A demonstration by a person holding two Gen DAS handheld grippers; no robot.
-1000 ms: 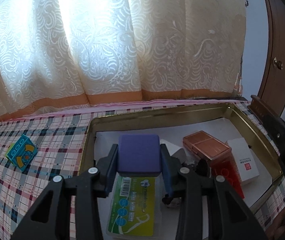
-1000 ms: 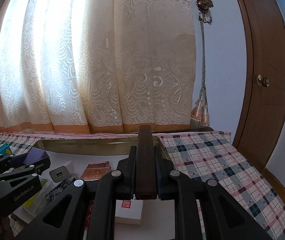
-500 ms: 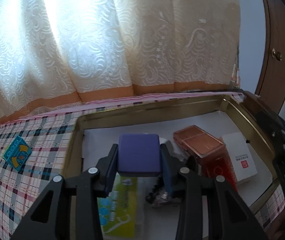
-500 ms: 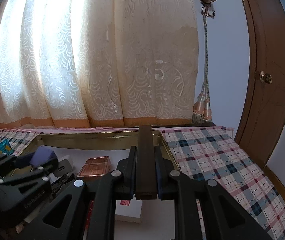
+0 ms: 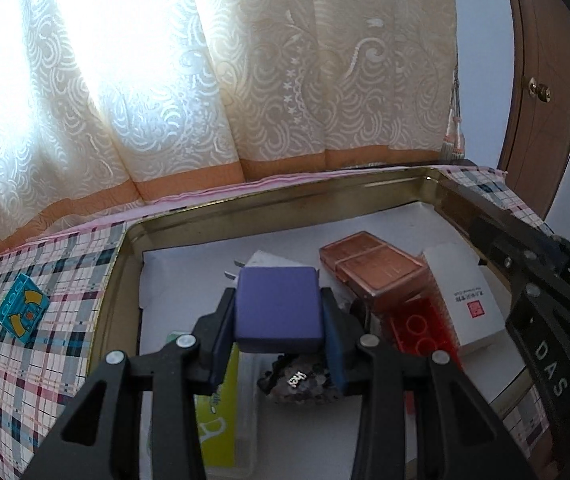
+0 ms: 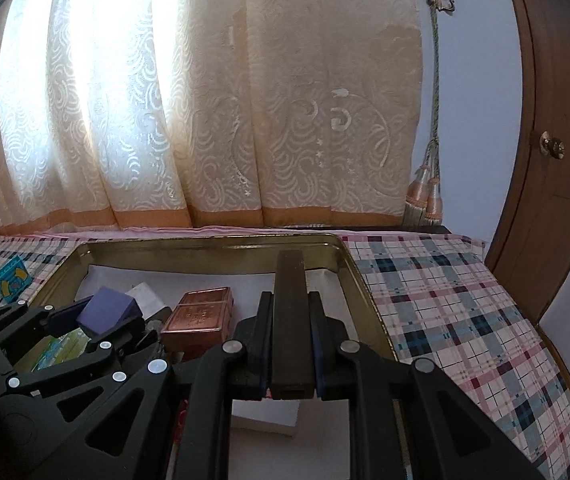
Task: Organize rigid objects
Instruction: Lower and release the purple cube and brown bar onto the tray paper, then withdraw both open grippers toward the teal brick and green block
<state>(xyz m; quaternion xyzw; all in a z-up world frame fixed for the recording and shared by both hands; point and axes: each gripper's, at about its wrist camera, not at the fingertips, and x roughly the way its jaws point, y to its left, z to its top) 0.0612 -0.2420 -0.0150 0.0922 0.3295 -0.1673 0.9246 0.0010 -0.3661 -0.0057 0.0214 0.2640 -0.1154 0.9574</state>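
Holding everything else is the gold metal tray (image 5: 369, 194), a shallow tin with an upright rim, set on the plaid cloth (image 6: 465, 312) and lined with white paper. It looks stiff and fairly heavy when loaded, and the thin rim is the only place to grip it.

Inside lie the larger pieces: a copper-coloured case (image 5: 373, 266) resting on a red box (image 5: 421, 330), a white carton (image 5: 465, 298) just beside them, and a green-labelled flat pack (image 5: 221, 420) under the left tool. All look hard-shelled and light; the glossy case is probably slippery, so flat opposite faces are the best hold.

The left gripper (image 5: 279, 336) is clamped on the purple block (image 5: 277, 306), its pads pressing the block's two side faces, and it hangs over the middle of the tray above a dark sparkly item (image 5: 301, 384). The block looks rigid, matte and light, with rounded edges; a squeeze across its flat sides should keep it from twisting.

The right gripper (image 6: 291, 356) is clenched on a dark brown bar (image 6: 289, 320), which sticks forward past the fingertips over the tray's right half. Long and narrow, it could pivot if held near one end.

Smallest, a teal tile (image 5: 23, 310) lies alone on the cloth, left of the tray, thin enough to be awkward to pinch.
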